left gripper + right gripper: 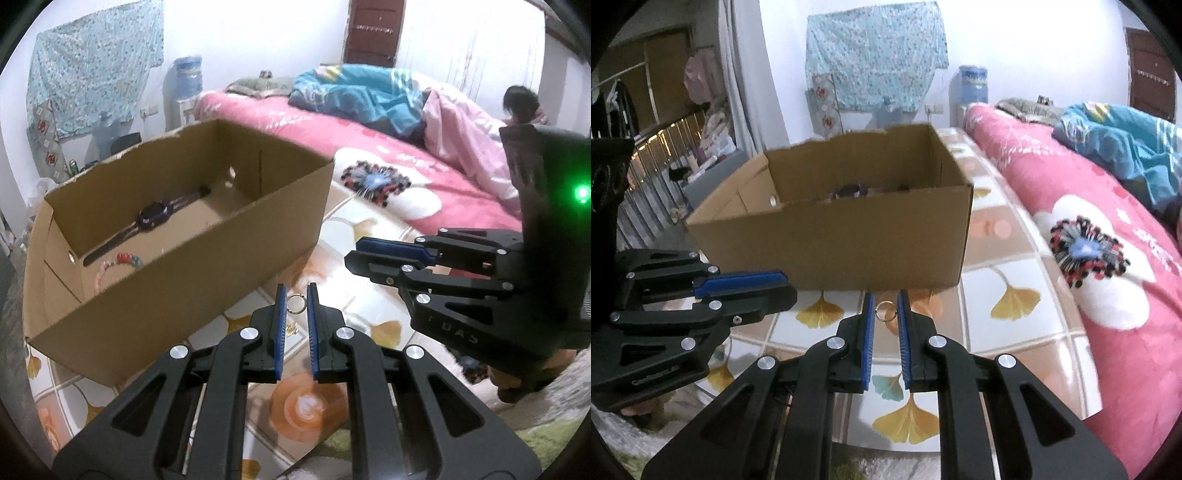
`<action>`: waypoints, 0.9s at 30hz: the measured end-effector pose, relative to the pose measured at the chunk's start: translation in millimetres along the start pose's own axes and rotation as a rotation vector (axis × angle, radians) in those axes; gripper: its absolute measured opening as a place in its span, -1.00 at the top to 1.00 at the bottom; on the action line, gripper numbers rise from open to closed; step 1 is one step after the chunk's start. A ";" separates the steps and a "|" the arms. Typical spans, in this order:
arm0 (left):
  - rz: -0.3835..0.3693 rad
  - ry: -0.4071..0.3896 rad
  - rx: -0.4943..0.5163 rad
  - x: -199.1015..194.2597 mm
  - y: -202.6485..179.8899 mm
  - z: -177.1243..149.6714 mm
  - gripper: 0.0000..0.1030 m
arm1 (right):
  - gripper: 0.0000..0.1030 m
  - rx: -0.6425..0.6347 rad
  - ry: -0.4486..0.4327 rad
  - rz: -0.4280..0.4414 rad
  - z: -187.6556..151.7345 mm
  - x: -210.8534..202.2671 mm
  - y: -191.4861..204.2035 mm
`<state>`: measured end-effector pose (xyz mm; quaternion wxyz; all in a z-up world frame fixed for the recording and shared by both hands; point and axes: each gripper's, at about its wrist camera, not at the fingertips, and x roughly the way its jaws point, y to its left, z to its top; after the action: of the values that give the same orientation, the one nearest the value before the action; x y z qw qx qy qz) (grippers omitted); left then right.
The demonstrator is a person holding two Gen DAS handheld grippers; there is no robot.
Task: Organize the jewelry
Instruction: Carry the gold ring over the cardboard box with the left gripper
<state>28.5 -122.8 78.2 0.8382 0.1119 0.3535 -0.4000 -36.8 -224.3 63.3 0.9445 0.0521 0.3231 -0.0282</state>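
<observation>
Each hand-held gripper pinches a small metal ring between its blue pads: the left hand-held gripper point(295, 301) holds one ring point(295, 303), the right hand-held gripper point(885, 308) another ring point(885, 311). Both hang above a tiled, leaf-patterned surface, near an open cardboard box point(207, 254) holding a watch point(153, 216) and a beaded bracelet point(127, 258). The rings look light, stiff and slippery; gripping across the band's opposite sides seems safest.
</observation>
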 end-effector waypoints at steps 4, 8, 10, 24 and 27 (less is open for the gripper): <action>0.001 -0.046 -0.013 -15.5 1.9 10.4 0.81 | 0.76 -0.021 -0.068 0.008 13.4 -15.6 0.5; 0.017 -0.083 -0.037 -26.9 12.3 23.2 0.81 | 0.76 -0.032 -0.123 0.046 31.9 -21.5 -0.8; 0.025 -0.093 -0.051 -26.9 22.4 31.0 0.81 | 0.76 -0.037 -0.126 0.065 44.1 -15.1 -2.6; -0.036 0.171 -0.152 58.3 137.3 106.2 0.81 | 0.76 -0.087 0.142 0.249 130.0 94.0 4.3; -0.071 0.316 -0.163 102.7 154.9 114.6 0.81 | 0.75 -0.097 0.237 0.262 131.2 115.5 6.4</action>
<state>246.4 -136.0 76.5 0.7639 0.0928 0.5157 -0.3768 134.6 -235.5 96.1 0.8968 0.0513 0.4237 0.1170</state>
